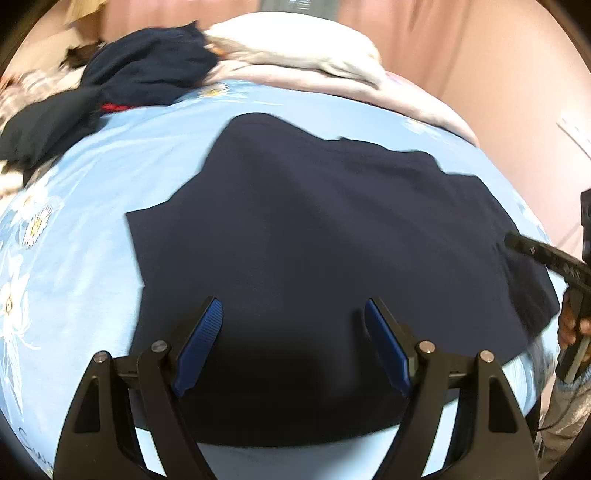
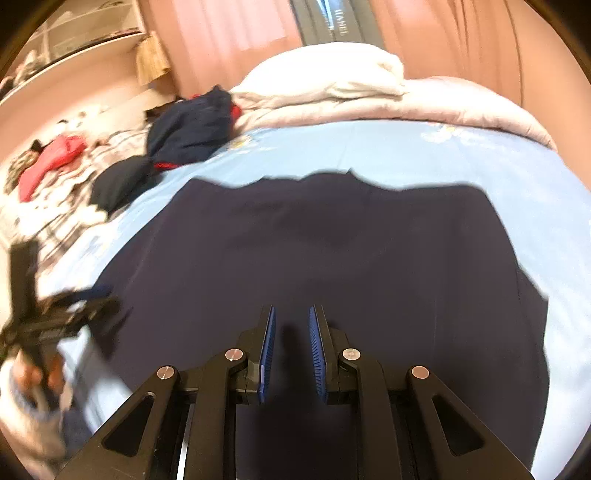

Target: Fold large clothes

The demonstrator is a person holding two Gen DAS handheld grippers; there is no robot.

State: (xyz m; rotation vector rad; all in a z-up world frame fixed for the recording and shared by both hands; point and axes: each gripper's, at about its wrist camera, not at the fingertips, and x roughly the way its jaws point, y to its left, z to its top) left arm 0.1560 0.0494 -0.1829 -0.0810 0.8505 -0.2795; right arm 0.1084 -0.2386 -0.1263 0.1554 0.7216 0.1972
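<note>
Blue-padded left gripper (image 1: 293, 314) agape over navy garment (image 1: 314, 229), sheet (image 1: 92, 184) margins bare.

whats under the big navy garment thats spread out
The navy garment lies flat on a light blue floral bedsheet, which shows all around its edges. Whatever lies beneath its middle is covered, so nothing else can be confirmed there.

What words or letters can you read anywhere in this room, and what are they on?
"HANEL": white letters running sideways on the dark panel between the pink curtains, right wrist view.
Dark scrawl at the blue bedsheet's lower left edge, left wrist view: cut off, unreadable.
The navy garment shows no lettering.
</note>
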